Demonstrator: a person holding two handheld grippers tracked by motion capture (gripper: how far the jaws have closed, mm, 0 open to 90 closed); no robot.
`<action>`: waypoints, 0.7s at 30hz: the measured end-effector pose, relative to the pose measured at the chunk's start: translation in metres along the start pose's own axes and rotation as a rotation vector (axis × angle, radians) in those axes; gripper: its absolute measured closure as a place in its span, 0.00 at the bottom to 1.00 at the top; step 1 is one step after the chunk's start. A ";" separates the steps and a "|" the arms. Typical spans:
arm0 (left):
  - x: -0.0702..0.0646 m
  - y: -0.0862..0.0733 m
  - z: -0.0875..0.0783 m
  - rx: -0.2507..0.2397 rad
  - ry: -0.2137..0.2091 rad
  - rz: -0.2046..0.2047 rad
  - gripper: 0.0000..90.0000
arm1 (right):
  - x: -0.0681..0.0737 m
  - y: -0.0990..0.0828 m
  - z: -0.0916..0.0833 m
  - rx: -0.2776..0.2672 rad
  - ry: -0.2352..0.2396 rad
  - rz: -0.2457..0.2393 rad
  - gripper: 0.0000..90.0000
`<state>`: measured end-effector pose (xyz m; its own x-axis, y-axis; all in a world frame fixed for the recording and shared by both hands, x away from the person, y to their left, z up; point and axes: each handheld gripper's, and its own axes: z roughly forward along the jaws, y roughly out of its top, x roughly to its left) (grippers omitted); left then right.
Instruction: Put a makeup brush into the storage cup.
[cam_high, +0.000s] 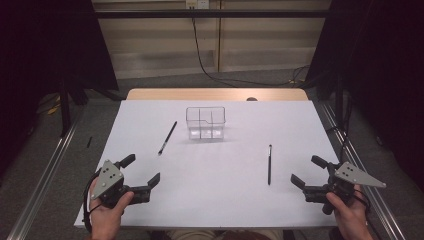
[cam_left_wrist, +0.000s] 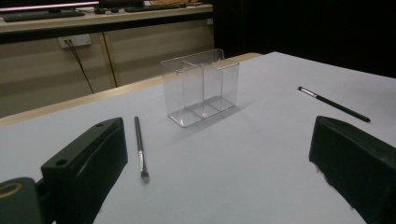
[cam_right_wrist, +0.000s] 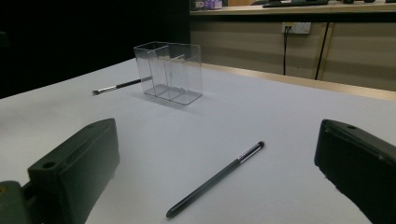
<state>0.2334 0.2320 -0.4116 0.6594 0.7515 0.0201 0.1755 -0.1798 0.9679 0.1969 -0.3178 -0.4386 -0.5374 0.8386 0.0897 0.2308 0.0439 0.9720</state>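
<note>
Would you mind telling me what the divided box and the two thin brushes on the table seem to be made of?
The divided box looks like clear, glossy hard plastic, perhaps acrylic: the table shows through its walls. Both the left brush and the right brush have slim dark handles, probably plastic or lacquered wood, each with a silvery, metal-looking band.

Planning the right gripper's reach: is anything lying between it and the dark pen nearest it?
No. In the right gripper view, bare white table separates the open right gripper from the pen.

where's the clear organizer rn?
High view: the clear organizer stands upright at the far centre of the white table, between the brush to its left and the black pen nearer on its right, touching neither.
</note>
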 end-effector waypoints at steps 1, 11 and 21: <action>0.000 0.001 0.002 -0.003 -0.012 -0.006 0.05 | 0.000 0.000 0.000 0.000 0.000 0.000 0.00; -0.005 0.008 0.025 0.024 -0.046 0.013 0.06 | 0.001 0.000 0.001 -0.008 0.017 0.010 0.00; -0.007 0.011 0.052 0.041 -0.067 0.007 0.05 | 0.001 0.000 0.002 -0.008 0.019 0.017 0.00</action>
<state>0.2689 0.1917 -0.4145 0.7080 0.7062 0.0091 0.1990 -0.2119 0.9568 0.1980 -0.3157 -0.4391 -0.5488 0.8287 0.1100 0.2338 0.0258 0.9719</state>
